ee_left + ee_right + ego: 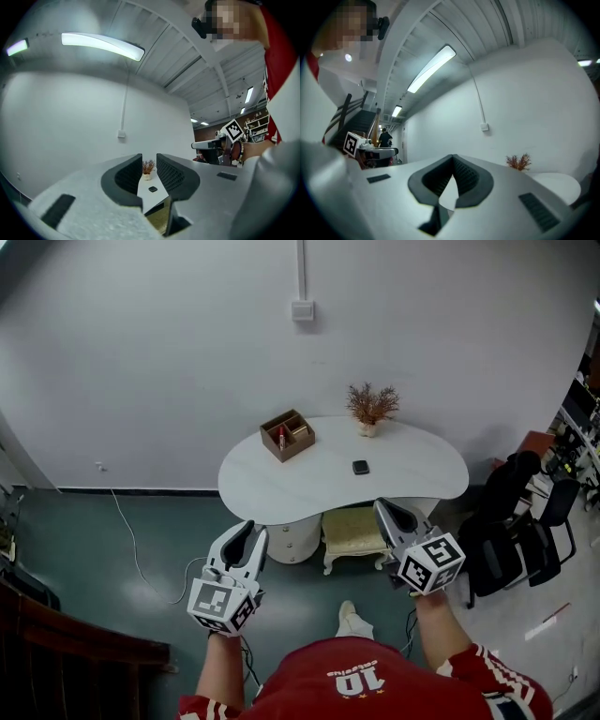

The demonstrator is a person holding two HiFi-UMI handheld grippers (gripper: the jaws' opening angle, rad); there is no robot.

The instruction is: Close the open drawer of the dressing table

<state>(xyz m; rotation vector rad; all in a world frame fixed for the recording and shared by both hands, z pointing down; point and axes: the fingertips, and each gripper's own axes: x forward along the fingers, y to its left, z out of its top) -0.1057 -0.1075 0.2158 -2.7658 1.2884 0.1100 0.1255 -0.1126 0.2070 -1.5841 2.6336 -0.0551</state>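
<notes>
White wall (169,362), teal floor (94,549). Dressing table (292,542) stands against the wall, with a white tabletop (309,484); its drawer is too small to make out, so can't tell if it's open. Cream stool (354,531) is tucked under the front. Left gripper (251,532) and right gripper (386,512) are held up short of the table, apart from it. Left fingers (129,176) have a narrow gap with nothing between. Right fingers (466,177) touch at the tips, empty. On the tabletop: box (287,435), plant (372,407), black item (361,467).
</notes>
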